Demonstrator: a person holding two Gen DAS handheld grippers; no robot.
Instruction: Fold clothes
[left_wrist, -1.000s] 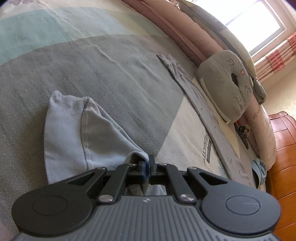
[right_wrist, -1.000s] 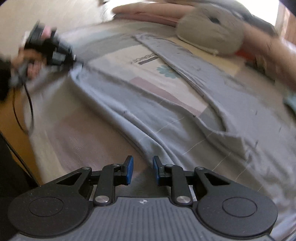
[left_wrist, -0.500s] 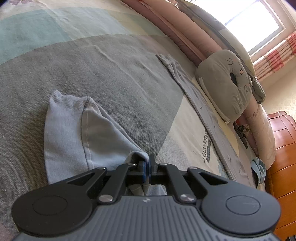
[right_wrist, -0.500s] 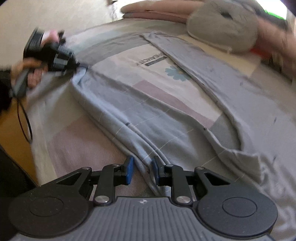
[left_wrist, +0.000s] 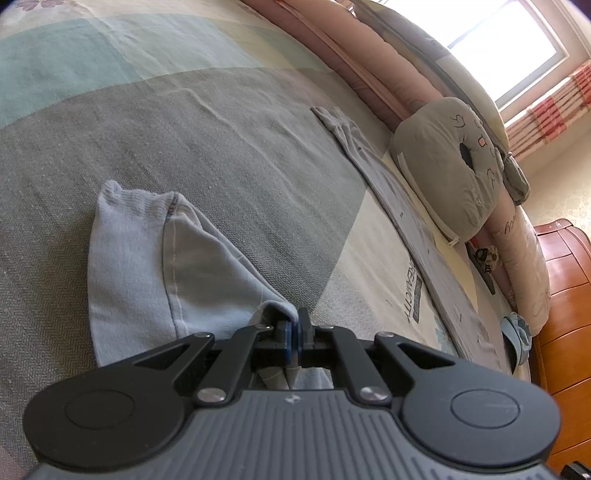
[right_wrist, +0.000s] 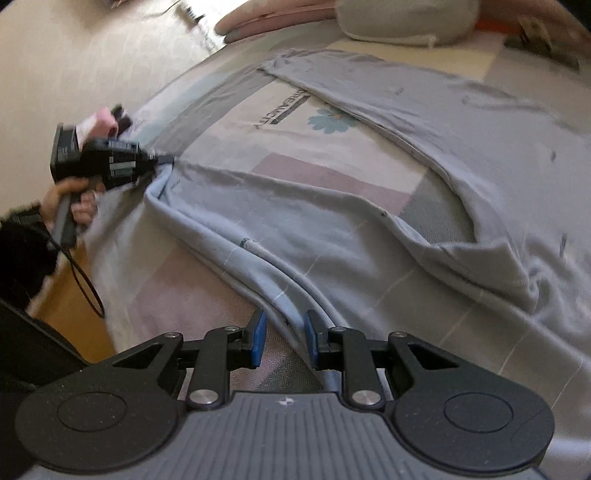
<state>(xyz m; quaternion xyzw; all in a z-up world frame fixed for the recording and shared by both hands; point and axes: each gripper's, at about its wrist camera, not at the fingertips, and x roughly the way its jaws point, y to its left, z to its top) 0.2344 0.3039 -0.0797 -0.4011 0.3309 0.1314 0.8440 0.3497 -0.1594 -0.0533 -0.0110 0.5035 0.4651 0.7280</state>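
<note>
A: Since a second ago the right gripper (right_wrist: 283, 338) has come down and forward along the bed; its blue pads now stand apart on either side of the rolled edge of the pale blue garment (right_wrist: 332, 236), which earlier lay well ahead of them. The left has barely moved.

B: And the left gripper (left_wrist: 293, 334)?

A: Its jaws are together, clamped on a pinch of the sleeve end, with the ribbed cuff (left_wrist: 125, 206) lying out at about 10 o'clock from the tips. From the right wrist view you can see that same gripper at 9 o'clock, a hand (right_wrist: 70, 199) around its handle, holding the far end of the sleeve.

B: So which step is this?

A: I judge it to be securing a long sleeve at two points: one end is held, and the other jaws are straddling the fold but have not closed. The next move would call for shutting the right pads on that ridge of cloth, biting the garment and not the bedspread (left_wrist: 229, 155) under it, before anything is lifted or carried over.

B: Where does the rest lie?

A: The body spreads toward 1 and 2 o'clock, wrinkled, its other sleeve running up to 12 o'clock near a grey cushion (left_wrist: 450, 162).

B: Any baskets or boxes?

A: None that I can see; everything rests on the bed.
</note>
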